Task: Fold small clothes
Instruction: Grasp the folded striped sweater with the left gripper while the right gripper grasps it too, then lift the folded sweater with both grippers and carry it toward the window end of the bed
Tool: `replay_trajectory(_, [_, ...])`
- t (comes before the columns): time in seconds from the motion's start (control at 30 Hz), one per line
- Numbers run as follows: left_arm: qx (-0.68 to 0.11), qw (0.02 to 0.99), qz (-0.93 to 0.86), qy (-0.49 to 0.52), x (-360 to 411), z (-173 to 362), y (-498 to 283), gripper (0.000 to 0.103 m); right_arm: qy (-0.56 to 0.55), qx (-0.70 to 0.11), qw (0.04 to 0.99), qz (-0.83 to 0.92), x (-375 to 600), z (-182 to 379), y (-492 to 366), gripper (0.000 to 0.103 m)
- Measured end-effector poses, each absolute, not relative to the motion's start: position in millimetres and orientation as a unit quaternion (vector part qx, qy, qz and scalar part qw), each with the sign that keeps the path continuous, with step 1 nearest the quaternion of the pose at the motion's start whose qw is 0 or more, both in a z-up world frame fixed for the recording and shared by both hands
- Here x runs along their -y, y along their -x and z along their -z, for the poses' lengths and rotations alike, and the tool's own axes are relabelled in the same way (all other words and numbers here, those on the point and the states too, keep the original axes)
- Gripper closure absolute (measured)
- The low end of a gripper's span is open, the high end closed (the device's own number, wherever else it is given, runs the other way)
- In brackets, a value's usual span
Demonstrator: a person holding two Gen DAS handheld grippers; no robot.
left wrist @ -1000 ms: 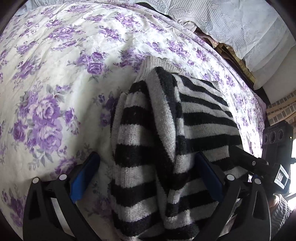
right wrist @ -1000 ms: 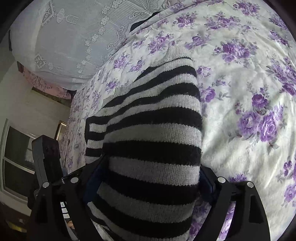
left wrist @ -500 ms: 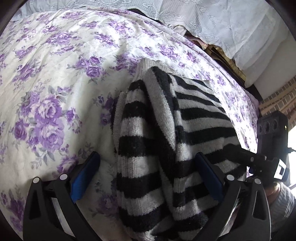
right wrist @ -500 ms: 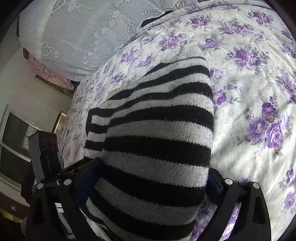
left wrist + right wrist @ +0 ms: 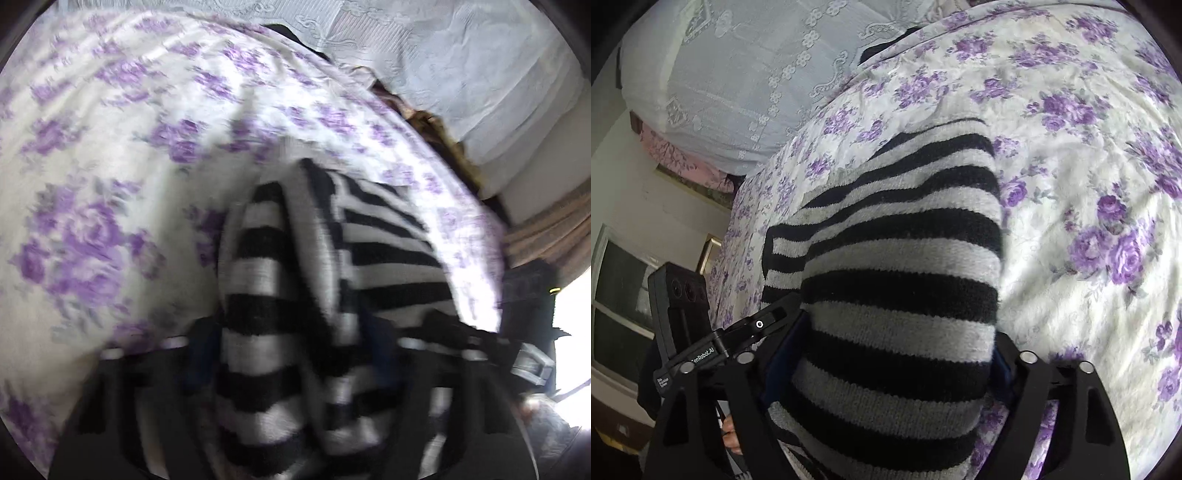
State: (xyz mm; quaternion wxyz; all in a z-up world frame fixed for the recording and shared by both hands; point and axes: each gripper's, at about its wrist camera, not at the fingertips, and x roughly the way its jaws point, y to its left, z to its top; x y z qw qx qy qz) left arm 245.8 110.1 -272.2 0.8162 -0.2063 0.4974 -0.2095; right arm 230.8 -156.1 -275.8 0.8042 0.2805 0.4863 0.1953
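Observation:
A black and grey striped knit sweater (image 5: 388, 251) lies folded lengthwise on the floral bedspread (image 5: 110, 184). In the blurred left wrist view my left gripper (image 5: 291, 354) is closing, and its blue pads touch both sides of the sweater's near left fold. In the right wrist view the sweater (image 5: 905, 229) fills the gap of my right gripper (image 5: 890, 362). That gripper is closing too, with its pads against the knit's sides. The left gripper's body (image 5: 701, 350) and a hand (image 5: 731, 432) show at lower left. The sweater's near hem is hidden between the fingers.
The purple-flowered bedspread (image 5: 1089, 147) spreads wide to the right of the sweater and beyond it. A white lace cover (image 5: 720, 74) lies at the far end. The bed's edge drops off on the left toward a wall and a window (image 5: 617, 314).
The left gripper's jaws have drawn in from wide apart onto the sweater fold, and its view has tilted and blurred. The right gripper's jaws have narrowed against the sweater's sides.

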Motion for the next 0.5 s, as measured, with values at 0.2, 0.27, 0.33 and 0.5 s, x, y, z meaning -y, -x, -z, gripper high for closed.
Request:
replay_trajectory(0.2, [-0.494, 0.818, 0.208, 0.208, -109, 258, -239, 0.063, -0.288, -0.488, 0.804, -0.181, 157, 268, -227, 0.028])
replay_trajectory(0.27, [-0.479, 0.830, 0.213, 0.191, -104, 245, -232, 0.065, -0.281, -0.488, 0.806, -0.183, 156, 262, -225, 0.028])
replay_trajectory(0.33, [-0.472, 0.838, 0.214, 0.172, -99, 237, -226, 0.065, -0.279, -0.488, 0.806, -0.184, 157, 257, -222, 0.028])
replay_trajectory(0.5, [-0.484, 0.829, 0.219, 0.174, -97, 238, -217, 0.065, -0.276, -0.496, 0.803, -0.181, 158, 254, -210, 0.029])
